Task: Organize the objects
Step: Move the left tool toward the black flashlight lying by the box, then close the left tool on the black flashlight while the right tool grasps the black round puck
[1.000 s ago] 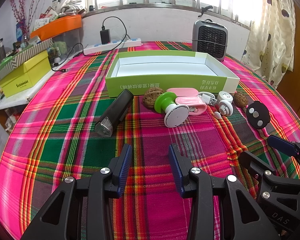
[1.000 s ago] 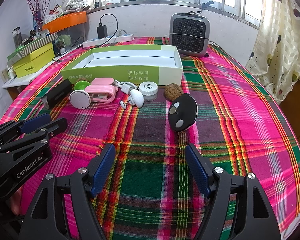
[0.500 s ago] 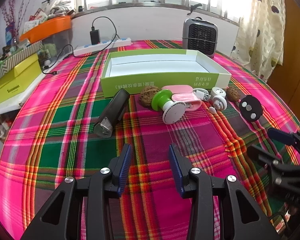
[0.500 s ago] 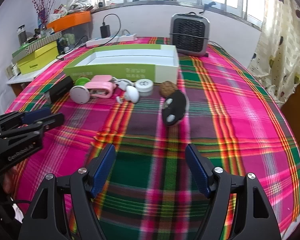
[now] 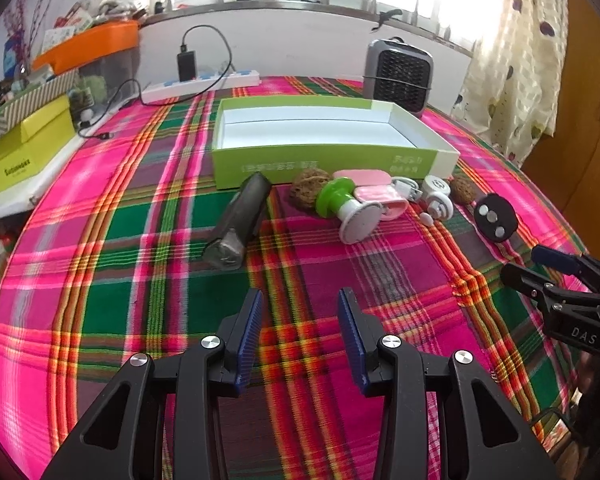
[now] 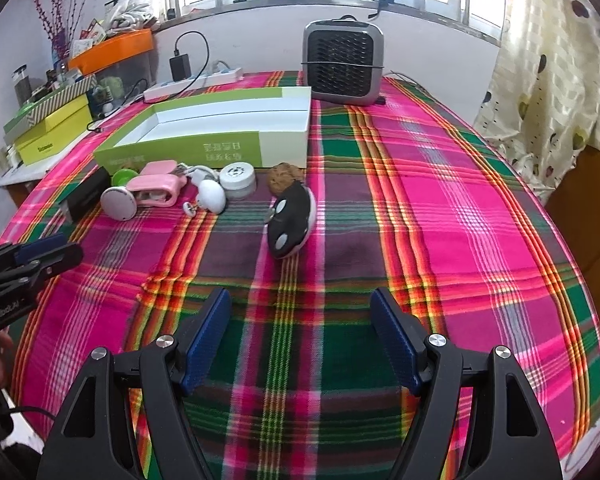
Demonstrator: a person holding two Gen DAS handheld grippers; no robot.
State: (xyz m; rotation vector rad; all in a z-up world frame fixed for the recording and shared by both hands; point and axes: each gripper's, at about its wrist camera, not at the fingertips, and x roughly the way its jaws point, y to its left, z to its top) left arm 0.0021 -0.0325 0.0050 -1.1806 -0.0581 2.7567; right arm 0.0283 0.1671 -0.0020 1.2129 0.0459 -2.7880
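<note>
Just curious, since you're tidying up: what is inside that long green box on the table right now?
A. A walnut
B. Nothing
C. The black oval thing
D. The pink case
B: the green box shows only its bare white inside, with the small things lying outside along its front wall.

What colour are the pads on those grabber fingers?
Dark blue, ribbed pads on black fingers; clearest in the right wrist view.

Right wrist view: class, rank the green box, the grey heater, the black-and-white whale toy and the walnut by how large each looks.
1. green box
2. grey heater, though it stands farther back
3. black-and-white whale toy
4. walnut, partly hidden behind the toy
</note>
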